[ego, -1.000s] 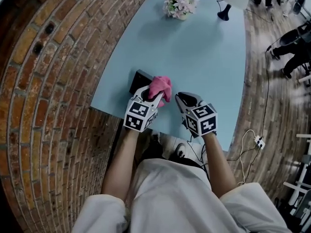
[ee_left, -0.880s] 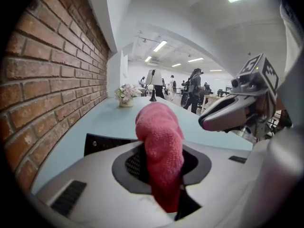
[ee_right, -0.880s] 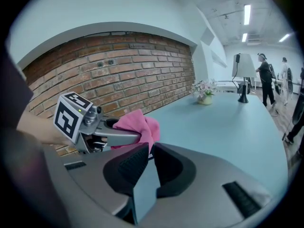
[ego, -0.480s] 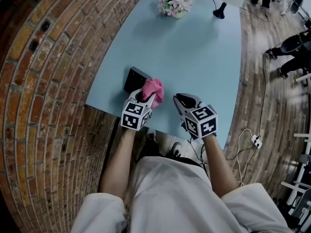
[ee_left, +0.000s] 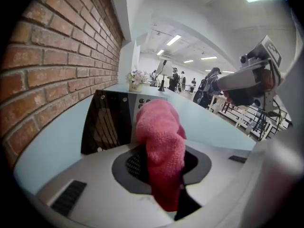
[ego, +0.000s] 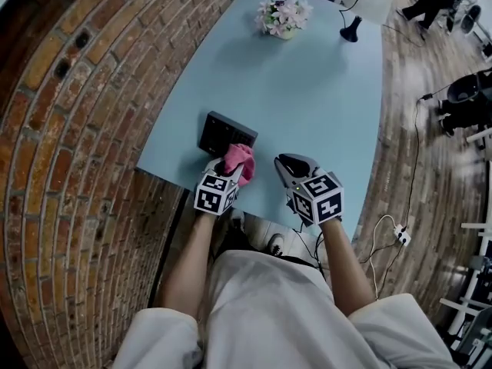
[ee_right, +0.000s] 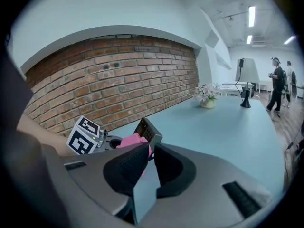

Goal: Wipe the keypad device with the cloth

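the pink cloth [ego: 240, 157] is seen drawn back toward the near table edge compared with a second ago. more of the keypad device [ego: 221, 132] is uncovered now, and only its near right corner is touched by the cloth. one wipe stroke is judged just finished, with another pass likely needed, so the task is taken as under way.

the left gripper [ego: 229, 167] is clamped on the cloth, with a wad bulging past the jaws. the right gripper [ego: 290, 162] is held just beside it, jaws narrow with a slim gap and nothing between them.

the device is set near the near left corner of the table [ego: 307, 91], close to the edge by the brick wall [ego: 69, 129]. little room is left for pulling nearer. bare tabletop is left ahead and to the right. the flower pot [ego: 283, 14] and lamp base [ego: 352, 26] are well apart at the far end.
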`<state>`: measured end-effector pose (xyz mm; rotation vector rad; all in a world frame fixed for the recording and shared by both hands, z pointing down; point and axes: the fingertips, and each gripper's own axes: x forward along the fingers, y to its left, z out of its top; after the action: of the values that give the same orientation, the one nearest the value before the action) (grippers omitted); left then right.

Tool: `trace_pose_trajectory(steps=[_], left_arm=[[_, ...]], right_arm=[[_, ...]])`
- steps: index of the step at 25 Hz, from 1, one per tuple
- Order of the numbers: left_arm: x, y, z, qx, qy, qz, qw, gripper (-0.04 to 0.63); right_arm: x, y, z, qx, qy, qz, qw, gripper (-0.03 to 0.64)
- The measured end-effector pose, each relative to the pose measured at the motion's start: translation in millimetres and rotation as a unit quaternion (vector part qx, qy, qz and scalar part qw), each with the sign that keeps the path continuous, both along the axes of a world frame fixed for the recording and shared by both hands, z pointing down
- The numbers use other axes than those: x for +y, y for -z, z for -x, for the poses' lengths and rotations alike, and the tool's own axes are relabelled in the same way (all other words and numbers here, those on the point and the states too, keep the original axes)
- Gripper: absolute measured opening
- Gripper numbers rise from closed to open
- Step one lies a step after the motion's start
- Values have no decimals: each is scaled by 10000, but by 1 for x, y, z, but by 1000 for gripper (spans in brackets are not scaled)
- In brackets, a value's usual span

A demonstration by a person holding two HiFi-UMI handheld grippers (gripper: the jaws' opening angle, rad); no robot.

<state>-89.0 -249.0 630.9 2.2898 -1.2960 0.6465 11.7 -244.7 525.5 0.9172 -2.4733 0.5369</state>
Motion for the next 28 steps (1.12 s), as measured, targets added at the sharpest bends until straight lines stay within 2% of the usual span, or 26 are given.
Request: trace_pose_trajectory(steps=[6,9,13,16,23,28], left_arm=[[5,-5,1,-33,29,-10,10000,141],[14,-17,7,-3,167,137,9998,141],[28,-35,12,-296,131,281,9991,140],[30,-36,13,-290,272,324,9987,140],[35,-39,15,-506,391,148,9978,140],[45,-34,13,-362,564,36,9977,139]], right_arm=[[0,0,1,6,27,-3,10000,41],[1,1,2,2,38,4,10000,41],[3,3,3,-6,43,-2,10000,41],[7,3,-1,-5,45,9,10000,41],[19,3,-18,22,-9,-43,10000,41],[35,10,-40,20,-27,-125,9999,41]])
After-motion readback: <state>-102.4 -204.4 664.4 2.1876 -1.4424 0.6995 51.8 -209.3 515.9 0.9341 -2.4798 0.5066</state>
